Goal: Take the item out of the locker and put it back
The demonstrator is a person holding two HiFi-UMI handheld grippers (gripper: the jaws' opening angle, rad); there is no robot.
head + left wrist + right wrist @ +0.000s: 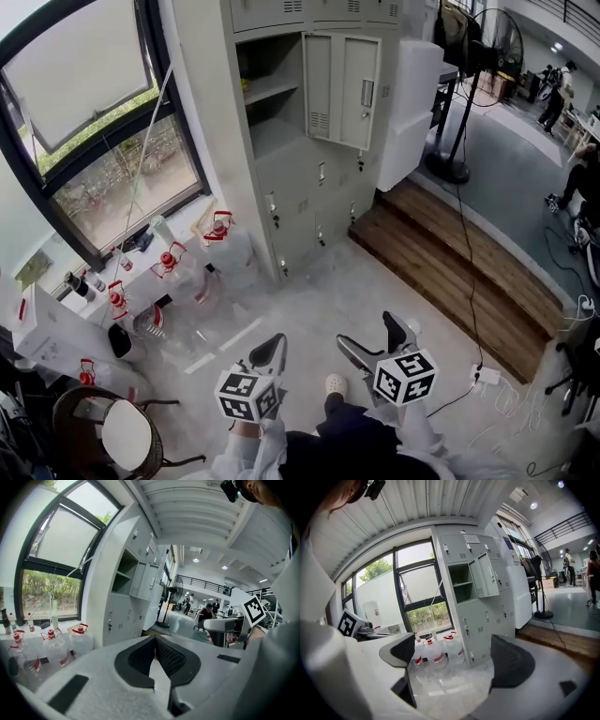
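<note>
A tall grey locker [300, 178] stands ahead by the window, with one upper door [342, 89] swung open. Its open compartment [270, 103] has a shelf, and a small yellow item [246, 86] shows at the shelf's left end. Both grippers hang low over the floor, well short of the locker. My left gripper [269, 351] is shut, its dark pads [165, 656] meeting with nothing between them. My right gripper [377, 339] is open and empty. The right gripper view looks between its pads [508, 660] at the locker [480, 602] and its open door [485, 576].
Several clear jugs with red caps [169, 262] stand under the window left of the locker. A wooden step [450, 272] runs along the right, with a standing fan [487, 56] and cables [487, 380] beyond it. A round chair [112, 436] sits at lower left. People are far right.
</note>
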